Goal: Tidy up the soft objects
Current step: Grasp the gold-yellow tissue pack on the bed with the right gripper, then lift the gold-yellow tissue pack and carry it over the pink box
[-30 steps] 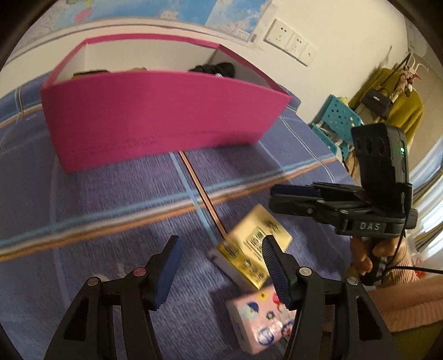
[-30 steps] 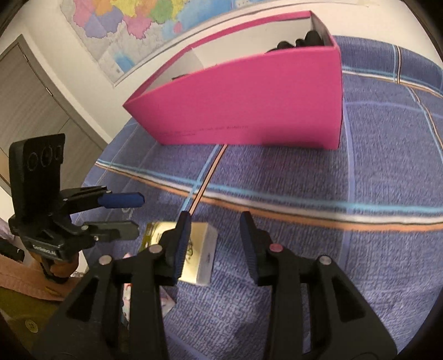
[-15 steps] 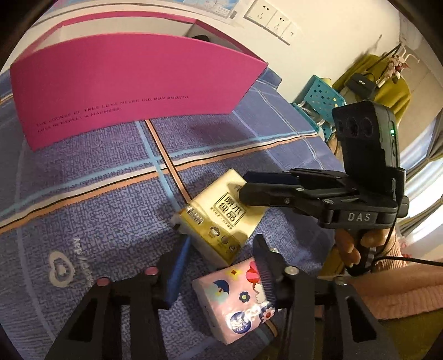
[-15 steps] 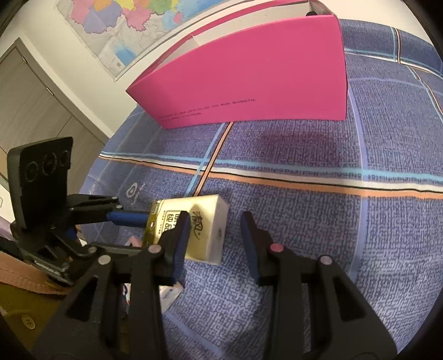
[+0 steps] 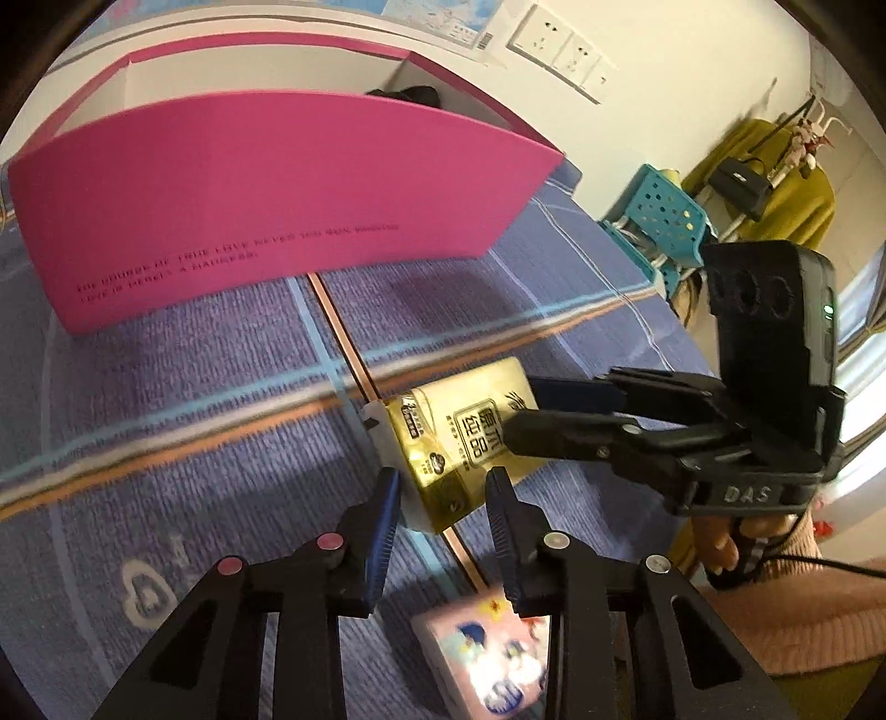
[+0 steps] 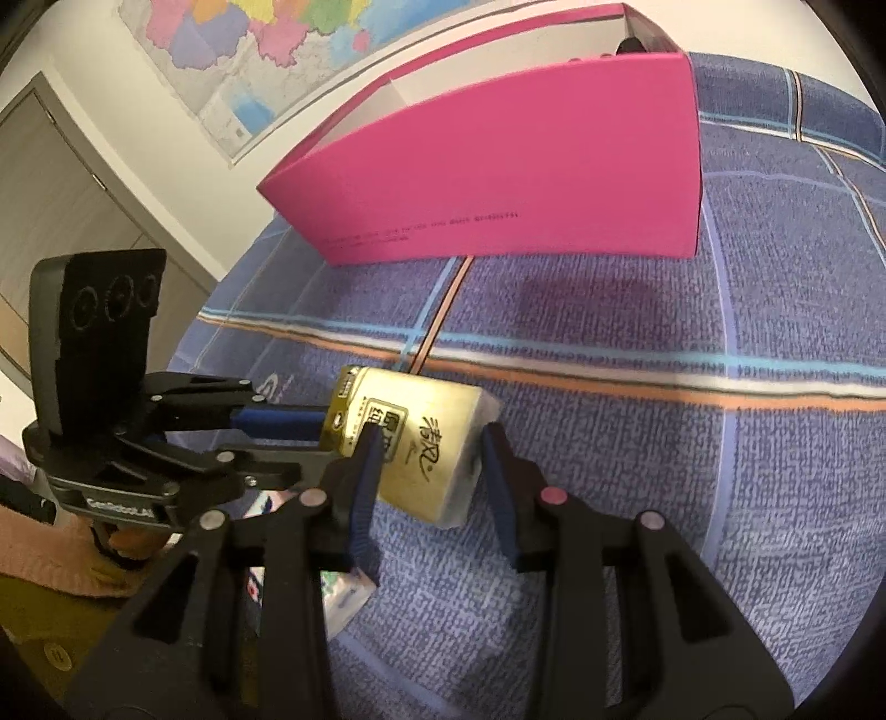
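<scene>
A yellow tissue pack (image 5: pixel 459 437) lies on the blue plaid cloth (image 5: pixel 166 387); it also shows in the right wrist view (image 6: pixel 415 443). My left gripper (image 5: pixel 443 498) is open with its fingers on either side of the pack's near end. My right gripper (image 6: pixel 429 459) is open and straddles the pack from the other side; it shows in the left wrist view (image 5: pixel 531 410). A pink patterned tissue pack (image 5: pixel 487 659) lies under my left gripper. The pink box (image 5: pixel 266 205) stands behind, with dark items inside.
A teal plastic stool (image 5: pixel 659 221) and a rack with yellow clothes (image 5: pixel 775 188) stand beyond the bed's right edge. A wall with sockets (image 5: pixel 559 50) and a map (image 6: pixel 266 50) is behind the box. A door (image 6: pixel 66 199) is at the left.
Both grippers have moved in on the yellow pack, and their fingers now flank it from opposite sides. The pink patterned pack has slid lower in the left wrist view.
</scene>
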Motion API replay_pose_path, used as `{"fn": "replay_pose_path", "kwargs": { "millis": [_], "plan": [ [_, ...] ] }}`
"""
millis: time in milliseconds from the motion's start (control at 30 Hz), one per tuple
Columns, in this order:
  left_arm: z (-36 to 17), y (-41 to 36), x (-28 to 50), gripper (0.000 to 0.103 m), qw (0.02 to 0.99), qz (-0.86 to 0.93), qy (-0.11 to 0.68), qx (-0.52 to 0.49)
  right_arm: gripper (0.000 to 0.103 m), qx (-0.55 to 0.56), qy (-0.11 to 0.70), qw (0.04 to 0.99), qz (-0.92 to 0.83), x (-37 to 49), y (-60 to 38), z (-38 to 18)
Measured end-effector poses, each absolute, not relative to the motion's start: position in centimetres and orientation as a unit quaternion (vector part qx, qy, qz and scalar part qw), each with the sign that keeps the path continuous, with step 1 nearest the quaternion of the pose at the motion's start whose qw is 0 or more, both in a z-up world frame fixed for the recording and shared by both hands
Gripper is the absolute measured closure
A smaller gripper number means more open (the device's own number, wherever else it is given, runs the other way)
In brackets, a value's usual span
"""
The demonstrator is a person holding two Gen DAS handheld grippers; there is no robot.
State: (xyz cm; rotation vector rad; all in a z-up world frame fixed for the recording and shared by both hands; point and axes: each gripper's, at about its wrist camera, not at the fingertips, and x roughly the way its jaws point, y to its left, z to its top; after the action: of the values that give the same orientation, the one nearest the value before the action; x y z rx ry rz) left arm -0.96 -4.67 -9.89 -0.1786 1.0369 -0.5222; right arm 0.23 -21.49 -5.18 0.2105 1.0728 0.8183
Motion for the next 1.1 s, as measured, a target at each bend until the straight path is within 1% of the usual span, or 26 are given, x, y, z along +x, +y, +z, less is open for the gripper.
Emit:
{"fn": "replay_pose_path", "kwargs": {
  "millis": [267, 567, 1100],
  "plan": [
    [-9.9, -3.7, 1.3, 0.072, 0.841, -0.225, 0.483, -0.092, 0.063, 0.109, 0.490, 0.780, 0.374, 1.9, -20.8, -5.2],
    [-9.9, -3.9, 2.0, 0.072, 0.843, -0.224, 0.480, -0.092, 0.063, 0.107, 0.487, 0.782, 0.373, 2.3, -20.7, -5.2],
    [-7.4, -3.9, 2.4, 0.071, 0.864, -0.215, 0.449, -0.082, 0.063, 0.093, 0.454, 0.800, 0.381, 2.8, -20.6, -2.6]
  ]
}}
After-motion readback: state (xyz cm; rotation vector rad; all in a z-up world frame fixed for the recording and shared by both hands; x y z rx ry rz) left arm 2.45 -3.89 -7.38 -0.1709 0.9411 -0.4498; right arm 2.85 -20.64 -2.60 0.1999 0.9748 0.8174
